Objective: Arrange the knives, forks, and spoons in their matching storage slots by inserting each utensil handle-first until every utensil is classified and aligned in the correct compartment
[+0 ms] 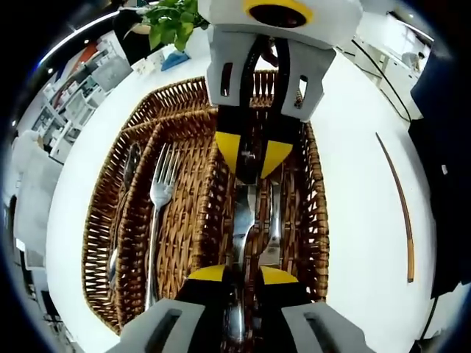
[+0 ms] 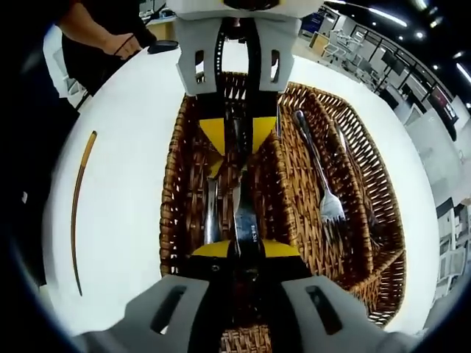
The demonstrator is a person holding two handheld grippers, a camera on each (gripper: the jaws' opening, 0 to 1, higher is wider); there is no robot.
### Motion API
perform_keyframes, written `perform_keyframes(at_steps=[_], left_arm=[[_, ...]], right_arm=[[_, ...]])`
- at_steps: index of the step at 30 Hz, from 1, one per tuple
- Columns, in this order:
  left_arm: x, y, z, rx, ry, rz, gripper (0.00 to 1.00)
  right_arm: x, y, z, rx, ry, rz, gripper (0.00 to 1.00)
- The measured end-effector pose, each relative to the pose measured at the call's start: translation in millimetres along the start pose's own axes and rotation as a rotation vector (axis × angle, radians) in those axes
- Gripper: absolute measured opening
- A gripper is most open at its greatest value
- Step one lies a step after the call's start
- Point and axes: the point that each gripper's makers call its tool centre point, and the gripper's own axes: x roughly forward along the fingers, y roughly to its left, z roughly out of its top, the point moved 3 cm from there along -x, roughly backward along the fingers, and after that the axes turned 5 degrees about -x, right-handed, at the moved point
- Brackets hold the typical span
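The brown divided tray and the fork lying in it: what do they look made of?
The brown divided tray looks like woven wicker or rattan: ribbed strands, braided rim, matt finish. The silver fork looks like polished metal, probably stainless steel: bright glints along tines and handle.

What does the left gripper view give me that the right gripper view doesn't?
Left gripper view alone: a potted plant beyond the basket's far end. Right gripper view alone: a person's hand resting on the white table. Both: the wicker basket, a fork lying in one compartment, a curved brown strip on the table, and the left gripper and right gripper facing each other, both shut on one knife over the outer compartment, where another knife lies.
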Motion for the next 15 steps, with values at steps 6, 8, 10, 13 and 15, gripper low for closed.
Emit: perform_keyframes(at_steps=[6, 8, 10, 13, 15], left_arm=[[-7.4, 3.2, -2.0, -0.016, -0.012, 0.017, 0.15], [-9.5, 3.9, -1.8, -0.024, -0.019, 0.021, 0.16], [-13.1, 3.9, -0.1, -0.038, -0.034, 0.029, 0.17], [-16.8, 3.5, 2.9, -0.055, -0.055, 0.039, 0.18], [-19.0, 2.2, 5.8, -0.070, -0.073, 0.045, 0.19]], right_arm=[[-5.8, -0.1, -2.8, 0.002, 0.001, -0.008, 0.14], [-8.3, -1.0, -3.2, 0.001, 0.001, -0.022, 0.15], [-12.6, -1.1, -1.6, 0.007, -0.007, -0.032, 0.16], [-18.5, -2.4, -0.1, 0.016, -0.012, -0.055, 0.17], [-21.9, -2.9, 0.4, 0.027, -0.017, -0.067, 0.18]])
